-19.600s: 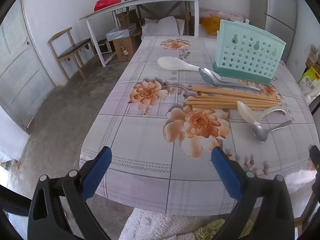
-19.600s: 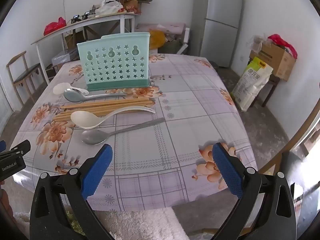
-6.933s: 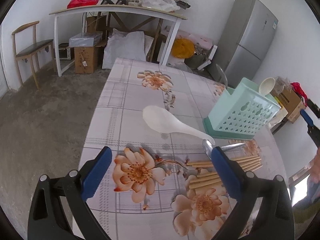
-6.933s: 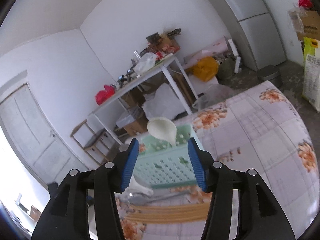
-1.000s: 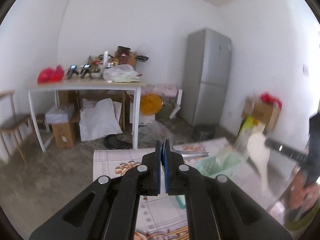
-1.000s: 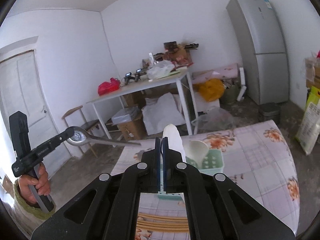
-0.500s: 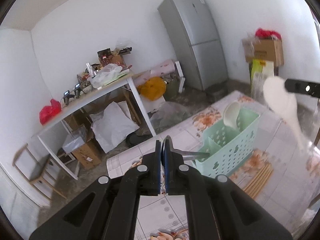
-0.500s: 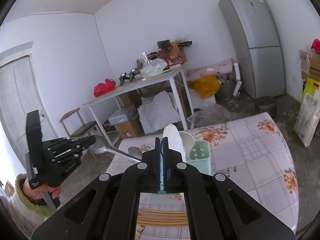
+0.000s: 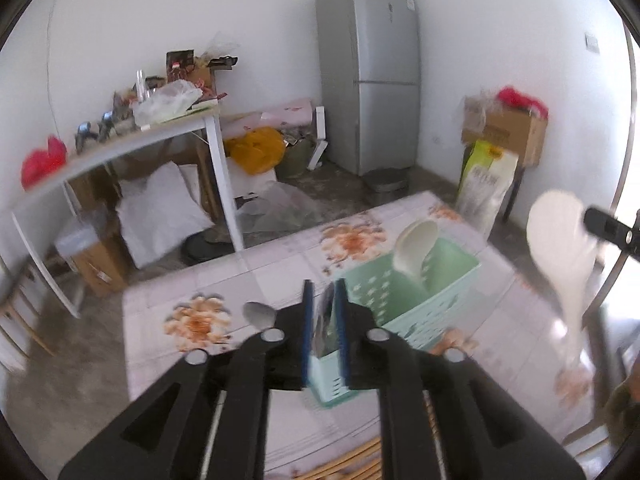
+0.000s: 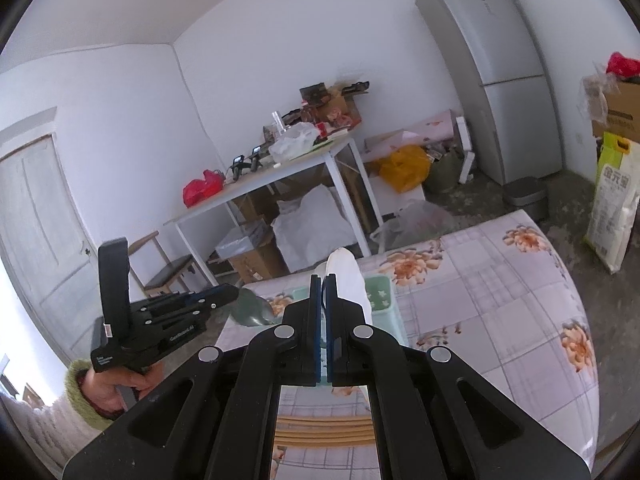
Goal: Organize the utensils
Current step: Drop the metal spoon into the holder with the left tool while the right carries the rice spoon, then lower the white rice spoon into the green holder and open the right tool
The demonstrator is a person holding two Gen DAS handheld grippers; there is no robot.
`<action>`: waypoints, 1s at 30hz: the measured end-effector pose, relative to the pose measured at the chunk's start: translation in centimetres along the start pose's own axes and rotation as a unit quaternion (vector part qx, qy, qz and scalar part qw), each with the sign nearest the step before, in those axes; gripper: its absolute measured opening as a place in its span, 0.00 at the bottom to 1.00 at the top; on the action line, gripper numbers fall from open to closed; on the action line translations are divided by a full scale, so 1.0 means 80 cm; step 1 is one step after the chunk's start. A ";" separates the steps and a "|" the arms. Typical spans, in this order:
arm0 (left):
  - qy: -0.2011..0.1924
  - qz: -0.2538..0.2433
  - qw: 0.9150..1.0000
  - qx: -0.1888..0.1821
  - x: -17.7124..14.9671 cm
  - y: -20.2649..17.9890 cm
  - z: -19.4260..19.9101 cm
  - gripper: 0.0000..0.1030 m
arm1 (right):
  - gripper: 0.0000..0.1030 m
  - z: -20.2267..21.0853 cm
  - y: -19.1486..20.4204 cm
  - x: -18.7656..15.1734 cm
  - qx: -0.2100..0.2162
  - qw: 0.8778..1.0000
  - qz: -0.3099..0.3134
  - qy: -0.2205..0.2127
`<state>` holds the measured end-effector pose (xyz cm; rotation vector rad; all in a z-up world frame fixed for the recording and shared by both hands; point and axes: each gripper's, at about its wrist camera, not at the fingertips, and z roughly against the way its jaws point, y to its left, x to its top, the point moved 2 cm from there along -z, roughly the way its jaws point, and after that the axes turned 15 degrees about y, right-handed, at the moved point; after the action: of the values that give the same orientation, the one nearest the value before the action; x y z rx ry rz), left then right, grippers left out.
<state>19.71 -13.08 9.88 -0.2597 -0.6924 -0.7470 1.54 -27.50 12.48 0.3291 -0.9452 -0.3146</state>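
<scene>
A: Left wrist view first. State of the left tool [image 9: 325, 292]?

B: Jaws narrow and opening. A metal spoon [image 9: 259, 314] sits between the blue pads. Its bowl shows to the left of the fingers. The part in the gap is blurred and does not seem to fill it.

A: Where is the tool relative to the holder?

B: Above the flowered desk [image 9: 280, 272], pointing down at the near end of the mint basket [image 9: 452, 280]. The basket stands on the desk. A white ladle [image 9: 414, 248] is already in it, bowl up, leaning over the far rim.

A: Anything else in this view?

B: The right tool [image 9: 592, 220] enters at the right edge and grips a white rice paddle [image 9: 560, 248]. The paddle's blade is high and its handle hangs down, to the right of the basket and apart from it. Chopsticks [image 9: 360, 460] lie on the desk at the bottom edge.

A: Right wrist view. Right tool?

B: Pads pressed together on the rice paddle, which sticks up past the fingertips. It hides most of the basket behind it.

A: Is the left side visible here?

B: Yes. A hand [image 10: 116, 388] in a green cuff [image 10: 80, 384] holds the left tool at the left. The spoon bowl sits at its tip, just left of the basket. I cannot tell from here whether the spoon touches the basket. The chopsticks lie on the desk between the tool's arms.
</scene>
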 end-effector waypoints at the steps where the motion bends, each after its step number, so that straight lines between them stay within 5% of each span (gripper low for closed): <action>1: -0.007 0.008 1.000 -0.004 0.000 0.002 0.001 0.29 | 0.00 0.001 -0.002 0.001 0.003 1.000 -0.003 -0.001; 6: -0.046 0.037 0.998 -0.007 -0.006 0.009 0.022 0.55 | 0.00 0.007 -0.011 0.016 0.030 0.999 -0.013 -0.013; 11: -0.070 0.072 0.995 0.002 -0.028 0.027 0.049 0.69 | 0.00 0.018 -0.009 0.056 0.091 0.995 -0.005 -0.050; 19: -0.048 0.149 0.988 0.014 -0.094 0.072 0.060 0.78 | 0.00 -0.013 -0.018 0.115 0.188 0.978 -0.022 -0.087; 30: 0.018 0.244 0.968 0.061 -0.198 0.130 0.049 0.79 | 0.00 -0.090 -0.037 0.120 0.169 0.982 -0.031 -0.074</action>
<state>16.71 4.60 2.60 -0.2887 -0.6047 -0.2374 12.45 -33.05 14.43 0.6541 -1.1388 -0.2372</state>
